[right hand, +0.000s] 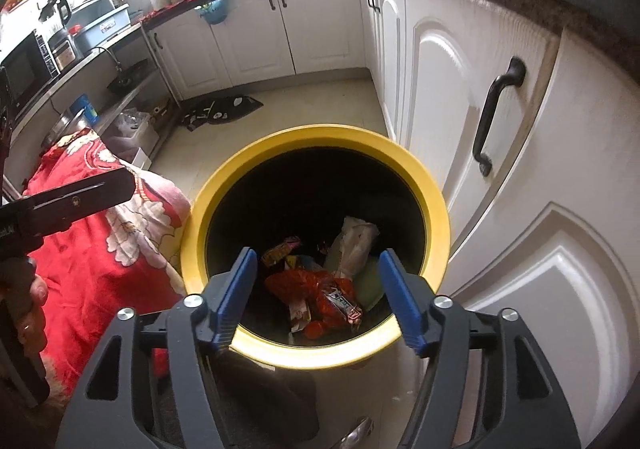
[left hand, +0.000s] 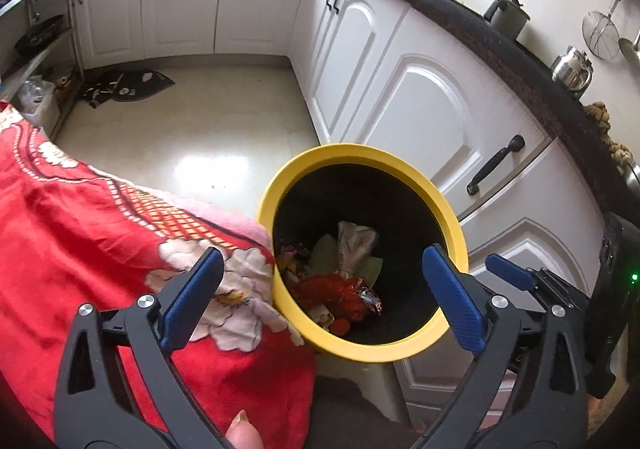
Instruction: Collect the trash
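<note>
A yellow-rimmed bin (left hand: 362, 155) with a black inside stands by the white cabinets; it also shows in the right wrist view (right hand: 320, 135). Several crumpled wrappers (left hand: 340, 289) lie at its bottom, red, orange and white (right hand: 320, 293). My left gripper (left hand: 322, 289) is open and empty, above the bin's near-left rim. My right gripper (right hand: 320, 281) is open and empty, directly over the bin mouth. The right gripper's fingers (left hand: 510, 271) show at the right edge of the left wrist view. The left gripper's finger (right hand: 80, 197) shows at the left of the right wrist view.
A red flowered blanket (left hand: 100, 229) covers a surface left of the bin (right hand: 100, 229). White cabinet doors with black handles (right hand: 496, 113) stand close on the right. A dark mat (left hand: 128, 87) lies on the pale tiled floor beyond.
</note>
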